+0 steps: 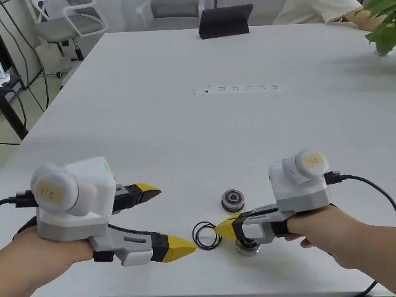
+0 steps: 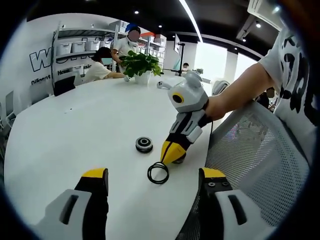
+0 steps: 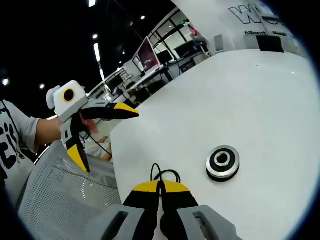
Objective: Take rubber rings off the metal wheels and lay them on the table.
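Note:
Black rubber rings [image 1: 206,235] lie on the white table [image 1: 185,124] near its front edge. My right gripper [image 1: 223,229] is shut, its yellow tips on the rings' right edge; in the right gripper view a ring strand [image 3: 165,174] runs into the seam of the jaws [image 3: 160,187]. A metal wheel [image 1: 247,248] sits under that gripper. A second wheel [image 1: 232,198] [image 3: 223,162] [image 2: 144,144] stands free just beyond. My left gripper [image 1: 166,218] [image 2: 154,175] is open, left of the rings [image 2: 158,173], holding nothing.
A white power strip [image 1: 240,89] lies mid-table, a dark tablet stand [image 1: 226,21] at the far end, a plant [image 1: 383,28] at the far right. A mesh chair [image 2: 250,150] stands at the table's near edge. People sit at the far end.

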### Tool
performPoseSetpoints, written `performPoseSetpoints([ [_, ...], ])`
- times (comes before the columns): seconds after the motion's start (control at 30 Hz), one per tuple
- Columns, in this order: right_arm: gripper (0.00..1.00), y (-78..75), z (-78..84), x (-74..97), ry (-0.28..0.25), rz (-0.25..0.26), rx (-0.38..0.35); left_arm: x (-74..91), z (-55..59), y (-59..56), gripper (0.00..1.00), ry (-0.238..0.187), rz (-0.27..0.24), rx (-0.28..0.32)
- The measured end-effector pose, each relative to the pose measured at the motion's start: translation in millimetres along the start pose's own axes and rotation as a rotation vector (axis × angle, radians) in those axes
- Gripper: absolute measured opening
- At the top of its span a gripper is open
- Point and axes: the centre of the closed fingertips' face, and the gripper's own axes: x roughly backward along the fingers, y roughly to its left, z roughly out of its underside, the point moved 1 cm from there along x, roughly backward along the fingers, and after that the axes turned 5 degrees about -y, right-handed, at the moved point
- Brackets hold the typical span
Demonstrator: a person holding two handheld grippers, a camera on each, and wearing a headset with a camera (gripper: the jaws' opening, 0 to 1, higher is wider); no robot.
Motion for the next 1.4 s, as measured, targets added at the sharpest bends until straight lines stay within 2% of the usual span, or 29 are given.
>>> performPoseSetpoints([
  [0.43,0.0,-4.5,2.3,-1.0,0.015,0.021,0.004,-2.3,2.4,-0.9,0.71,0.014,0.005,0.005],
  [0.87,0.06,-1.8,4.6,1.6,0.055,0.027,0.089,-3.7,3.7,-2.4,0.71,0.026,0.016,0.007],
  [1.1,0.07,-3.1,-5.6,8.3,0.018,0.031,0.081,-4.5,2.2,-1.9,0.71,0.03,0.02,0.003],
  [1.4,0.08,-13.6,-24.0,23.0,-0.051,0.063,0.064,-9.1,-3.0,-0.5,0.7,0.036,0.03,-0.009],
])
